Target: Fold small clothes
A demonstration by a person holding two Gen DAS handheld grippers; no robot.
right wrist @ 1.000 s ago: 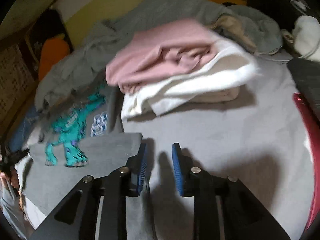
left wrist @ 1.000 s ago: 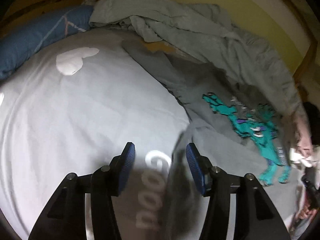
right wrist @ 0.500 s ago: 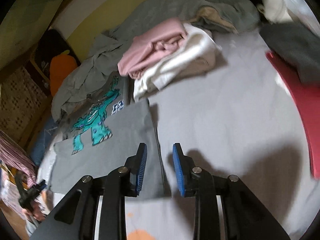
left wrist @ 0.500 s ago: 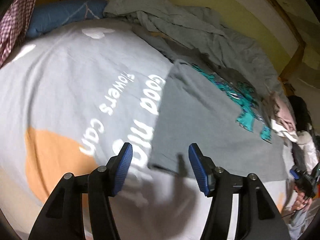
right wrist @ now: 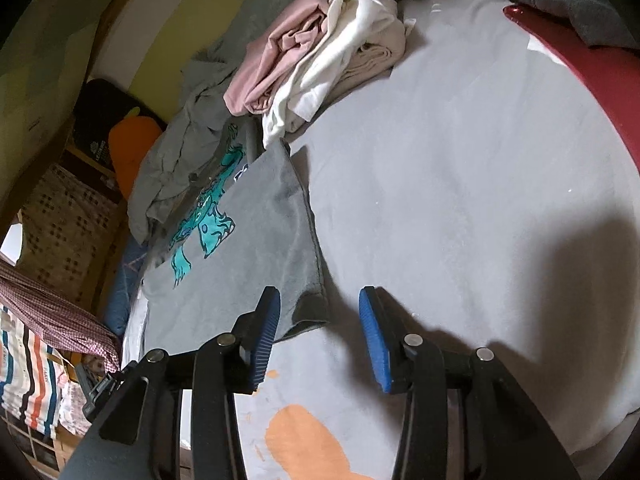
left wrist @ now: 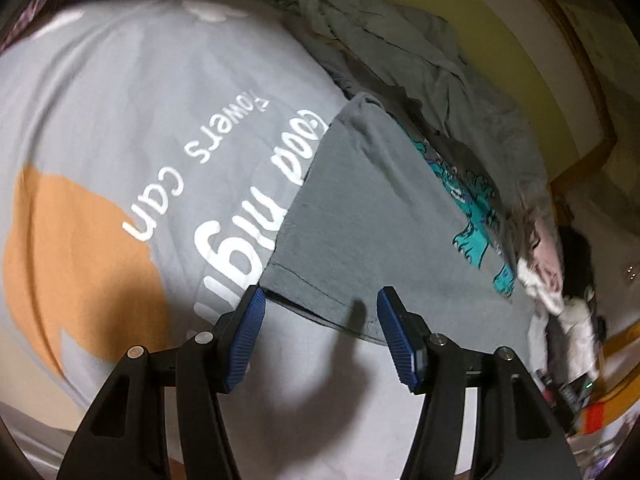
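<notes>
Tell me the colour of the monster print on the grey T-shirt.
Teal, with some purple, on the grey T-shirt; the monster print shows best in the right wrist view.

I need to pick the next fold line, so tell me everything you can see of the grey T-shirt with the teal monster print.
The grey T-shirt is soft, matte knit, spread flat on the grey printed bedsheet, print side up. The teal monster print sits toward its far end, near the crumpled grey bedding. The stitched hem lies nearest both grippers, and its corner in the right wrist view curls slightly. The left gripper hangs open over the hem; the right gripper, jaws opening, stands at the hem corner. Neither pinches it.
</notes>
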